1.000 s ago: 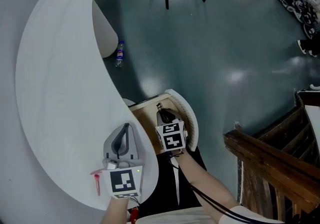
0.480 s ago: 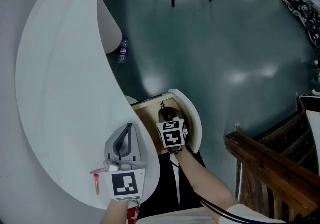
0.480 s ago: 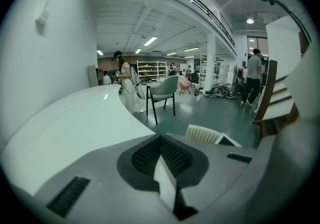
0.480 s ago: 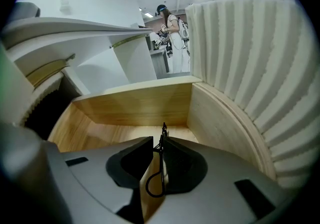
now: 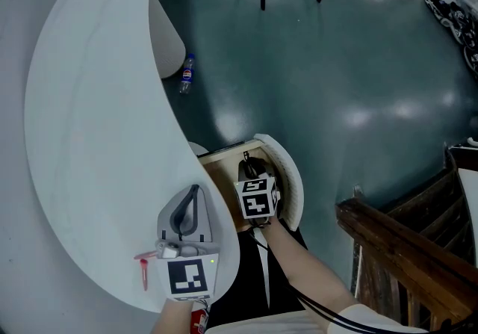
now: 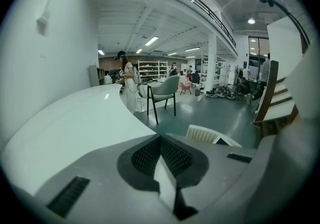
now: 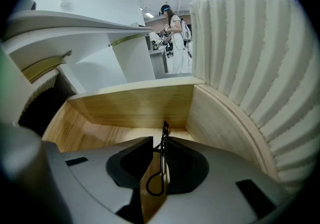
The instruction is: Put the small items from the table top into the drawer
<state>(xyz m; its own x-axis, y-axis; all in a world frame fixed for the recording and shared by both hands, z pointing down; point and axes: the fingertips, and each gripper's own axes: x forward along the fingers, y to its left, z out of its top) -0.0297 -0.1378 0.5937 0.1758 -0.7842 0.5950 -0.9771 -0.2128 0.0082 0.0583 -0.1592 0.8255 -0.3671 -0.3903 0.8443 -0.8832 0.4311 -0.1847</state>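
So the right gripper (image 5: 250, 168) is down inside the open drawer (image 5: 224, 158), just right of the curved white table (image 5: 89, 138), and its jaws are pinched nearly together on a thin black clip (image 7: 163, 153). It's some wire-loop thing; can't say exactly what kind. The loop hangs back toward the gripper body and the tip pokes out past the jaws toward the far wooden wall. The gripper is tipped steeply down, which makes sense to me: get the clip low over the drawer floor so it doesn't bounce or skid when it's let go. I'd say this is the drop-off step, with the clip inside the drawer's walls but not yet released. The left gripper (image 5: 194, 189) lies on the near edge of the table with its jaws together and nothing between them, basically parked out of the way while the other one works. Just left of it on the table there's a small red item (image 5: 143, 271), so my guess is the job isn't finished and that one goes next. Opening the right jaws should be all this step needs.
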